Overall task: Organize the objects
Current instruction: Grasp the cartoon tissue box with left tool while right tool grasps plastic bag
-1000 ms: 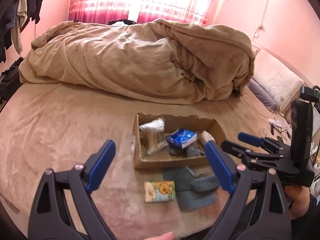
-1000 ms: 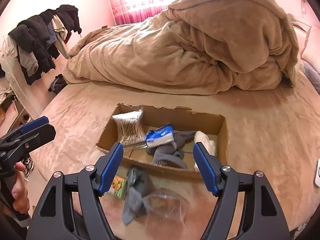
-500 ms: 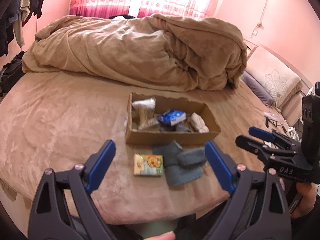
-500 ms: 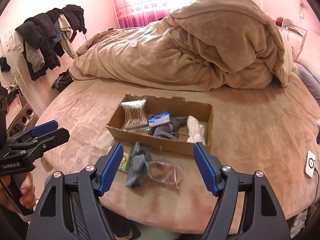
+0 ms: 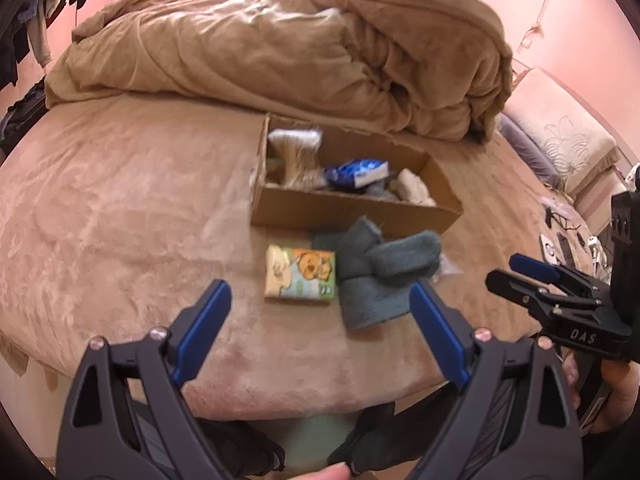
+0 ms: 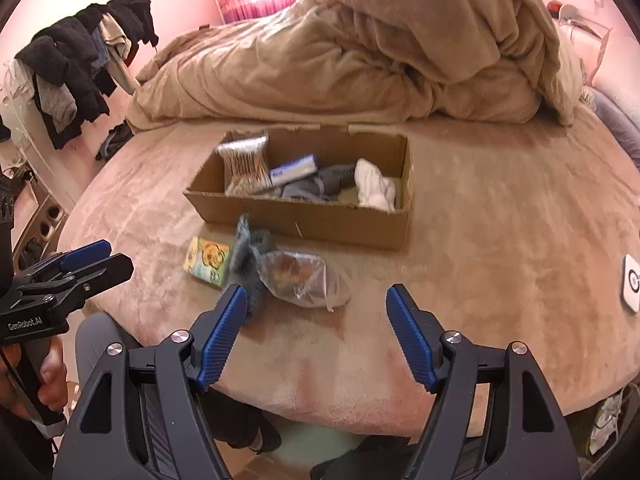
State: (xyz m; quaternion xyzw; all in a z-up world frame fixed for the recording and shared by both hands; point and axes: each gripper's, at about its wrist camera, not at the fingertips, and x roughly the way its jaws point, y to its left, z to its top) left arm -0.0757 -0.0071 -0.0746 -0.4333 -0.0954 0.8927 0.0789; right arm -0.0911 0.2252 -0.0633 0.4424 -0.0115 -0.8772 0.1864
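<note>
both tongs, left (image 5: 320,320) and right (image 6: 314,324), backed away from cardboard box (image 6: 304,216), gaping empty.

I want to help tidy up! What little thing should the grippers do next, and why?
Probably lower the left hand-held gripper onto the small colourful packet. It lies on the bed outside the cardboard box, beside the grey socks, and those open jaws are empty and point its way. The right hand-held gripper is open too.

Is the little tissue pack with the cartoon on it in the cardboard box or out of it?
Out. The tissue pack lies on the bed cover in front of the cardboard box, beside the grey socks.
</note>
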